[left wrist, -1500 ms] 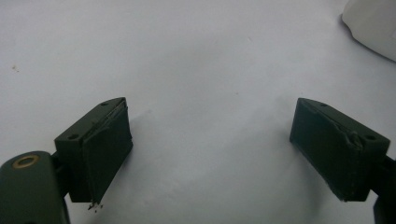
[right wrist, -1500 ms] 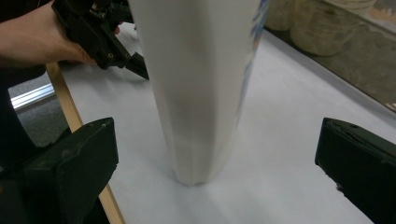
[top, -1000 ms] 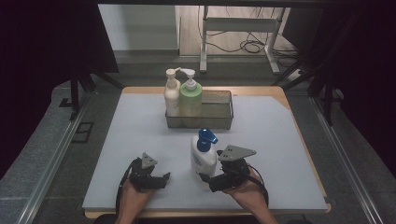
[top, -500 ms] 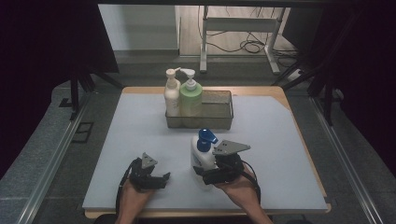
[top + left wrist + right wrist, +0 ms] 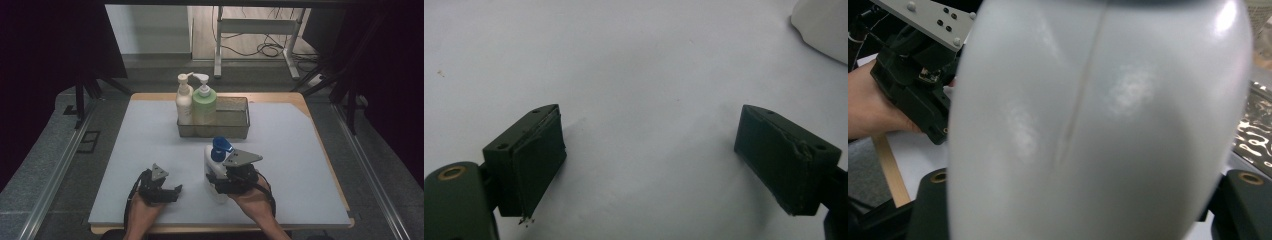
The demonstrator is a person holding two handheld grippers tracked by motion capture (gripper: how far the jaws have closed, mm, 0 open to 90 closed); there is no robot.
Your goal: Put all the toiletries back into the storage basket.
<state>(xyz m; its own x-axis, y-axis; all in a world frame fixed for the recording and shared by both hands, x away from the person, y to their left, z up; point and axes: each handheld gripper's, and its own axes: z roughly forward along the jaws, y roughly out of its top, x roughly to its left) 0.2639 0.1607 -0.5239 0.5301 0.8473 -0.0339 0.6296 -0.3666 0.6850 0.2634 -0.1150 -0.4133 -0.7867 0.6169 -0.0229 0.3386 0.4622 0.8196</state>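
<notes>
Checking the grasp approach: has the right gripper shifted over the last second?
Yes. The right gripper has slid leftward around the white bottle, judged against the mesh basket.

My fingers are matte black, with a small brass-coloured ring at one base. The bottle is glossy white with a bright blue cap. The counter is pale grey-blue, edged in light wood. In the dark mesh basket stand a cream pump bottle and a pale green pump bottle.

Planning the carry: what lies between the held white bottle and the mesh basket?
Only bare table mat, in the high view, between bottle and basket.
</notes>
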